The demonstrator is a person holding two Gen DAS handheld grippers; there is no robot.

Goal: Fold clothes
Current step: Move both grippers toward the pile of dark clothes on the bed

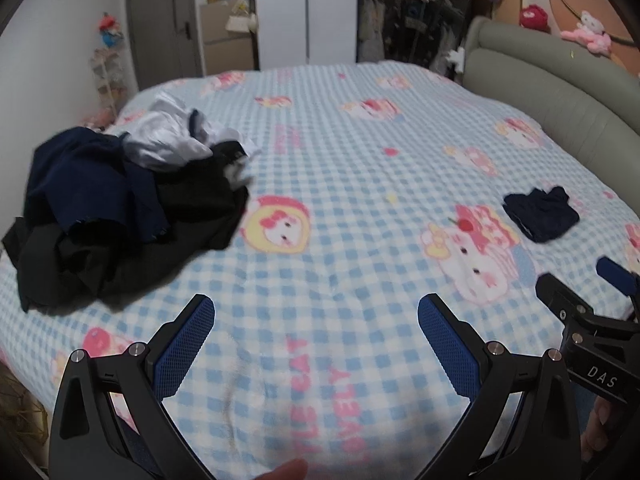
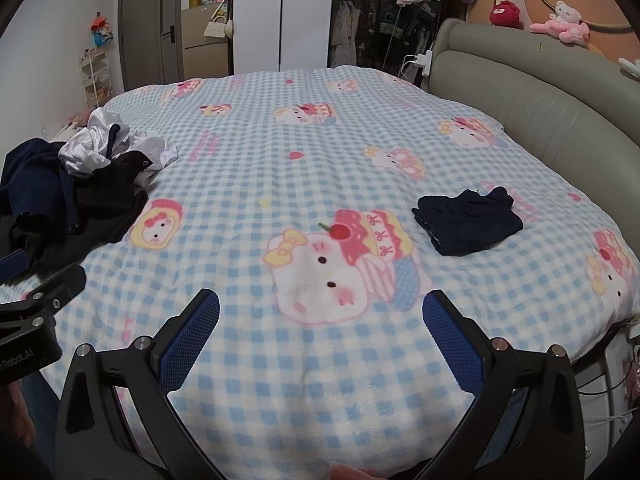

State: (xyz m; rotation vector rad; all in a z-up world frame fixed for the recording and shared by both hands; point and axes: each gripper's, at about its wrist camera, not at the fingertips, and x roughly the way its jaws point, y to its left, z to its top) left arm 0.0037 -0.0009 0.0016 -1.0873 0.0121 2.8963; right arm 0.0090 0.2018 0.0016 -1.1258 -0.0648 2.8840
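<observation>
Left gripper: jaws spread wide, nothing between the blue pads, hanging over bare blanket at the near edge of the bed and angled down toward it.
Right gripper: also released, wide apart and empty, above the cartoon cat print; in the left wrist view it shows at the right edge.
Pile of clothes: a loose, unfolded heap on the left side of the bed, dark navy and black garments tangled together, well apart from both grippers.
White garment: shiny and crumpled, sitting on the far side of the pile, touching the dark pieces.
Folded navy garment: a small, compact bundle lying alone on the right side of the bed, near the headboard side, well apart from the pile.
Blanket: blue-and-white check with pink cartoon cats, covering the whole bed.
Headboard: grey, padded, curving along the right.
Plush toys: resting above the headboard.
</observation>
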